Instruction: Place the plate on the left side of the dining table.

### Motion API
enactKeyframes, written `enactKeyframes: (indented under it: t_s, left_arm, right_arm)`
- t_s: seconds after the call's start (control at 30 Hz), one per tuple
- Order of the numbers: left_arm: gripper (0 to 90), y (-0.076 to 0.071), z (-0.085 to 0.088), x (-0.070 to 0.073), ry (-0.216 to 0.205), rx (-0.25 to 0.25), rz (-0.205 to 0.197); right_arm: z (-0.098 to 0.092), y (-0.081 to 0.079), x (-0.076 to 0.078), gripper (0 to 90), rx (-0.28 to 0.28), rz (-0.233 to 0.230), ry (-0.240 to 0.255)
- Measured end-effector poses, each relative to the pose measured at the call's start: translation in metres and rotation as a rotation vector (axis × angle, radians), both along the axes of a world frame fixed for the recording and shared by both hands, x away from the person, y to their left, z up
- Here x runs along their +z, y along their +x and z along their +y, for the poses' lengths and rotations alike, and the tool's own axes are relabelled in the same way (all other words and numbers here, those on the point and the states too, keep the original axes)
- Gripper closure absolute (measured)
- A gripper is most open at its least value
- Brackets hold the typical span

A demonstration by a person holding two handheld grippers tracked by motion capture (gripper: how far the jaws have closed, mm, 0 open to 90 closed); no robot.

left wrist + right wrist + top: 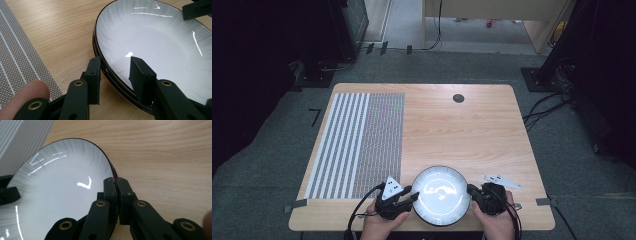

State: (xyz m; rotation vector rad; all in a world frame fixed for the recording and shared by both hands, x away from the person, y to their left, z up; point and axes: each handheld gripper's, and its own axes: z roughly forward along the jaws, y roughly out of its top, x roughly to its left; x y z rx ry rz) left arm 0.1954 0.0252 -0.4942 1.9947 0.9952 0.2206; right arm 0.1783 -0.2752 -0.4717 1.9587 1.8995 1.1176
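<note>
Wooden bench [452, 130] carries my white plate [441, 195] at the bottom middle. My right tongs [115, 185] pinch its rim tight. My left tongs [113, 71] sit half wide around the other rim, ready to lift evenly.

The plate [160, 42] looks like glazed ceramic, glossy white with fine grey streaks and a dark rim. The worktop [472, 125] is pale, smooth, matt wood grain. At its left edge, the mat [357, 145] shows woven, textured cloth-like stripes. Each tool looks matt black plastic with brass-coloured rivets.
</note>
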Motion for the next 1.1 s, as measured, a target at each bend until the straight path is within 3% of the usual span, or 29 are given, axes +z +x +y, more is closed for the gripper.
enactKeyframes:
  t_s: [0.1, 0.13, 0.53, 1.1]
  left_arm:
    - [61.7, 0.0001, -0.0002, -0.0004, -0.001, 0.000, 0.001]
    - [61.6, 0.0002, -0.0001, -0.0005, -0.001, 0.000, 0.001]
    - [60.3, 0.0004, -0.0011, -0.0019, 0.009, -0.002, 0.002]
    - [56.1, 0.0002, -0.0025, -0.0028, 0.007, -0.021, 0.000]
  right_arm:
    - [-0.0105, 0.0024, -0.0036, 89.1, -0.003, 0.015, 0.104]
    - [-0.0118, 0.0028, -0.0042, 89.1, -0.005, 0.017, 0.116]
    - [-0.0105, -0.0006, 0.0010, 89.4, -0.011, -0.033, 0.106]
    - [-0.0132, 0.0006, 0.0010, 89.6, -0.011, -0.022, 0.106]
